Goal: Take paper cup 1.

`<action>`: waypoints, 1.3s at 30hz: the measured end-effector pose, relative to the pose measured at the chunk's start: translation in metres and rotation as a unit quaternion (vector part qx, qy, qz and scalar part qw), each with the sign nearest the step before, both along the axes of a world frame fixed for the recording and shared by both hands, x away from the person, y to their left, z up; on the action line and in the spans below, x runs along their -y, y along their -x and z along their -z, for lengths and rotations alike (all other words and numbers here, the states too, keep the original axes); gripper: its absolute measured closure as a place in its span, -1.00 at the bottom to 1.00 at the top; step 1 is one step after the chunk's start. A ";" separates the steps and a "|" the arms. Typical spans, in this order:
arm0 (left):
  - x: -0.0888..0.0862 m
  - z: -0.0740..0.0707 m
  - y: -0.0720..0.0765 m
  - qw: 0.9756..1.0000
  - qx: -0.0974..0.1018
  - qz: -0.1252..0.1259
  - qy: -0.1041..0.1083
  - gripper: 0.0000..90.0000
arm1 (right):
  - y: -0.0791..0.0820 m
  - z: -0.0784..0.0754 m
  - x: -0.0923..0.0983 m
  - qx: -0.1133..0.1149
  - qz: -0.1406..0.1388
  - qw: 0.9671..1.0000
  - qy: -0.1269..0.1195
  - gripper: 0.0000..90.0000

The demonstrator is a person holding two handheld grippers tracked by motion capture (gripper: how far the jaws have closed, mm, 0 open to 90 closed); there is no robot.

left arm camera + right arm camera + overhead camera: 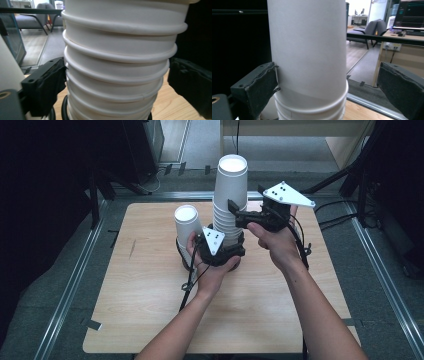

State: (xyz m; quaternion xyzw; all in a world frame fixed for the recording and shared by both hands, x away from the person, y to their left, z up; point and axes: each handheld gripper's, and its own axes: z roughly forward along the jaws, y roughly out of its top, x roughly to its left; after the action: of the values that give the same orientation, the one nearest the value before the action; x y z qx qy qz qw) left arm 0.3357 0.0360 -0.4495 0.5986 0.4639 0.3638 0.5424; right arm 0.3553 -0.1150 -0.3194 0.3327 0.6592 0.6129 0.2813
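You had a tall stack of white paper cups [229, 202] standing upside down near the middle of the wooden counter [150, 310], its lower end inside a black ring on the board. The topmost cup sat higher than the rest, bottom up, so nothing could be seen inside it. Just left of the stack a single white cup [187, 222] leaned, also bottom up; whether it touched the stack I could not tell. No print, logo or writing showed on any cup.

Your left hand-held gripper [220, 249] was low at the foot of the stack. In the left gripper view its jaws stood apart on either side of the ribbed rims [117, 62]: the left pad [51, 85] lay against the rims, the right one stood clear with a gap, so nothing was clamped.

Your right hand-held gripper [237, 212] was higher, level with the upper cups, coming in from the right. In the right gripper view the smooth wall of the top cup [308, 50] sat between the jaws; the left pad [259, 85] was at the cup's side, the right pad was well off it. Those jaws were apart too, gripping nothing.

The stack stood toward the far half of the counter. The near half was bare wood, crossed by your forearms, with room to both side edges. Metal rails ran along the counter's sides.
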 end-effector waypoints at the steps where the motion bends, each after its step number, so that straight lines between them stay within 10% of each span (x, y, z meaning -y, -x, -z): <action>1: 0.000 0.000 0.000 1.000 0.000 0.000 0.000 -0.91 | -0.001 0.000 -0.001 -0.001 -0.003 1.000 0.001 -0.93; 39: -0.002 0.000 0.001 1.000 0.000 0.005 0.017 -0.87 | -0.026 0.008 -0.037 -0.013 -0.006 1.000 0.002 -0.78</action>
State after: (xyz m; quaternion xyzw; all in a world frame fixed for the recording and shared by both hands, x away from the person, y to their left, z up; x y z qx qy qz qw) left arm 0.3345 0.0382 -0.4491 0.5918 0.4668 0.3528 0.5544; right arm 0.3809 -0.0780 -0.3269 0.3358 0.6658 0.6093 0.2696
